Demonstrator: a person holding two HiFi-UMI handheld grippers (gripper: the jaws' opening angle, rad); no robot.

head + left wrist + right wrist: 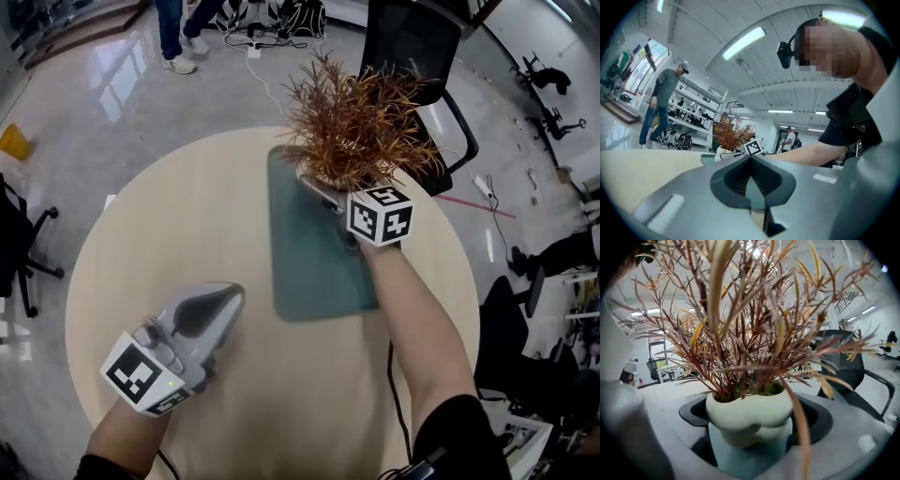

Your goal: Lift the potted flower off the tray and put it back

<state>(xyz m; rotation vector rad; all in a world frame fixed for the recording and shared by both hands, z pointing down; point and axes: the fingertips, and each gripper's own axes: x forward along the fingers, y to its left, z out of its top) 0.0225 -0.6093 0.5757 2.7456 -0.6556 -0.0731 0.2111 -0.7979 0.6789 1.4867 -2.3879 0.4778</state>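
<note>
The potted flower (356, 122), a white pot (750, 416) with reddish-brown spiky leaves, stands at the far end of the grey-green tray (309, 272) on the round table. My right gripper (326, 195) reaches in from the near side under the leaves. In the right gripper view the pot sits between the two dark pads, which meet its bulging sides, with the tray (740, 460) showing beneath. My left gripper (228, 298) rests low over the table's near left, jaws together and empty. In its own view the plant (731, 133) is far ahead.
The round wooden table (141, 244) carries only the tray. A black office chair (412, 47) stands just behind the table's far edge. A person's legs (173, 37) and cables lie on the floor beyond. A second person (658, 110) walks far off.
</note>
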